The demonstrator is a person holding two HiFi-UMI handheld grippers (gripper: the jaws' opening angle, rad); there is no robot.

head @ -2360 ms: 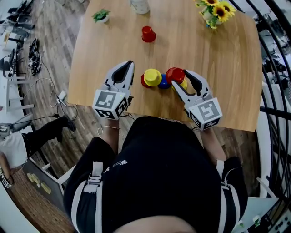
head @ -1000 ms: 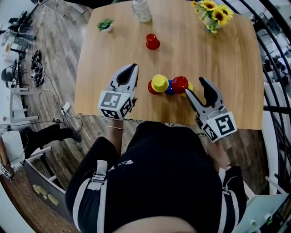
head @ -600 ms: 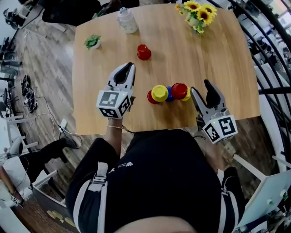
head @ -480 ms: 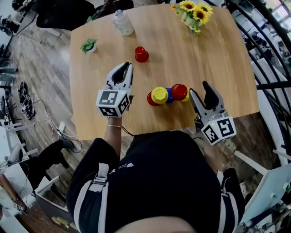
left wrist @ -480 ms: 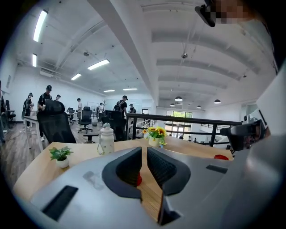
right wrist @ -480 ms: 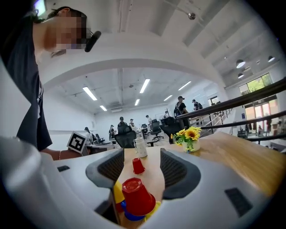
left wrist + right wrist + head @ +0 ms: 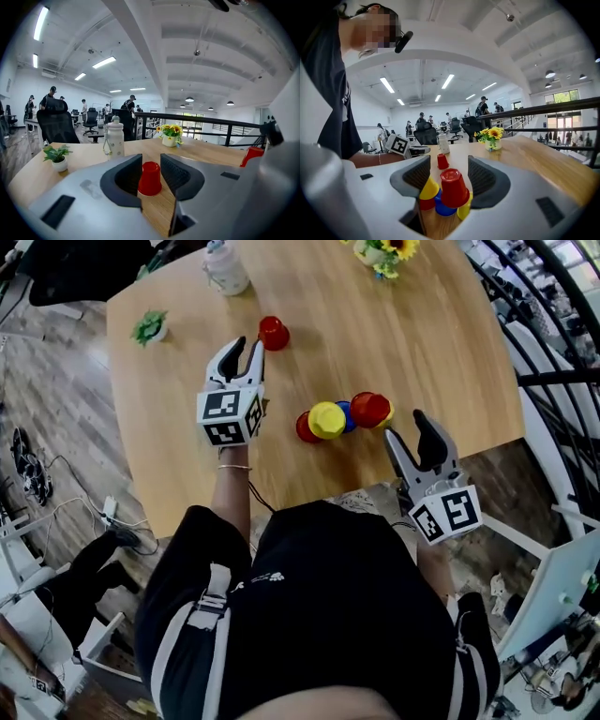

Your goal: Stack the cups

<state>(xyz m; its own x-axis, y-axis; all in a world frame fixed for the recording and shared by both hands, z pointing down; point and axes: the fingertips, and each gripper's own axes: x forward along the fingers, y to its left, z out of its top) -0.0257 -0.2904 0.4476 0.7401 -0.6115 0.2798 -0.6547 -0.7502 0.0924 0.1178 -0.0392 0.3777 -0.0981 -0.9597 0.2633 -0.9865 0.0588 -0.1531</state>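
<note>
A lone upside-down red cup (image 7: 274, 333) (image 7: 150, 178) stands at the far left of the wooden table (image 7: 441, 352). My left gripper (image 7: 242, 352) (image 7: 151, 162) is open, its tips just short of that cup, which lines up with the gap. Near the front edge sits a cluster of upside-down cups: a yellow cup (image 7: 327, 419) on a red one, a blue cup (image 7: 345, 412), and a red cup (image 7: 369, 409) (image 7: 453, 187) on top at the right. My right gripper (image 7: 410, 435) (image 7: 447, 169) is open and empty, drawn back from the cluster.
A white bottle (image 7: 225, 268), a small potted plant (image 7: 150, 326) and a vase of sunflowers (image 7: 380, 251) stand along the table's far side. The table's front edge is just ahead of my right gripper. Office chairs and people fill the background.
My right gripper has let go of the top red cup and pulled back toward the table's front edge. My left gripper has moved forward to the lone red cup.
</note>
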